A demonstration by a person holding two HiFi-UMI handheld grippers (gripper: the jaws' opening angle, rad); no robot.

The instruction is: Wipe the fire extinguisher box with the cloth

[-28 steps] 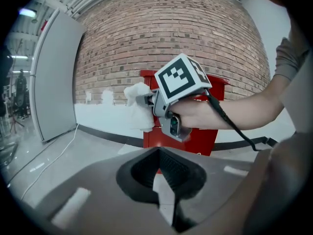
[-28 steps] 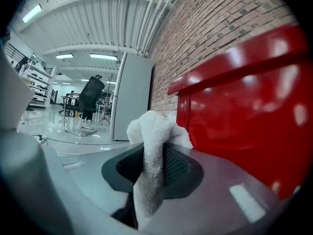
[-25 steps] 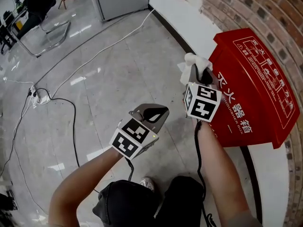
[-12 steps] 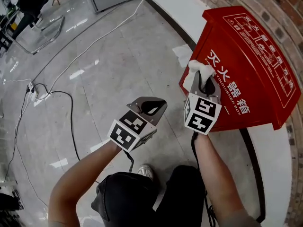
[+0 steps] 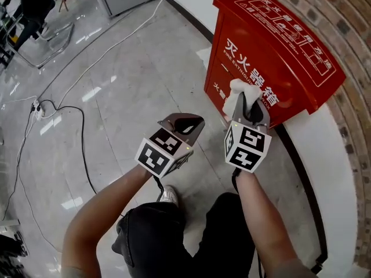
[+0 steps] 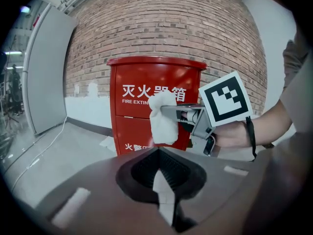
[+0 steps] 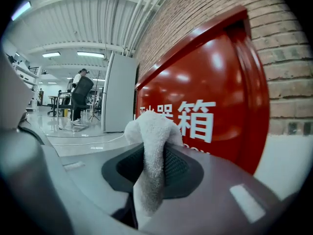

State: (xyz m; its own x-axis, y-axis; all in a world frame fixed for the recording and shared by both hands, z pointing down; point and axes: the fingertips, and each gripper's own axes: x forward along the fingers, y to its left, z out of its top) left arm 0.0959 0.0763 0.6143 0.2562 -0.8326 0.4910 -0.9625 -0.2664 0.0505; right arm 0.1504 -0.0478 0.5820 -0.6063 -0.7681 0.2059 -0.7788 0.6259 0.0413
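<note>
Partly hidden cloth (image 5: 236, 91) tight between R gripper (image 5: 247, 102) fingers, perhaps against fire extinguisher box (image 5: 272, 33); L gripper (image 5: 188, 123) fingers together, empty.

Box (image 5: 272, 45) red, white lettering and line drawings. Cloth (image 5: 237, 89) white. My left gripper (image 5: 184, 124) and right gripper (image 5: 249, 103): grey shells, black pads, black-and-white square markers. Wall (image 5: 348, 16) red-brown brick above a white band. Floor (image 5: 127, 126) glossy grey, veined. White cable (image 5: 116, 40), black cable (image 5: 84, 149).

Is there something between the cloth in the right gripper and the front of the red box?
Nothing visible. The cloth, shut in the right gripper, faces the fire extinguisher box front with no object between them. The left gripper hangs off to the side.
</note>
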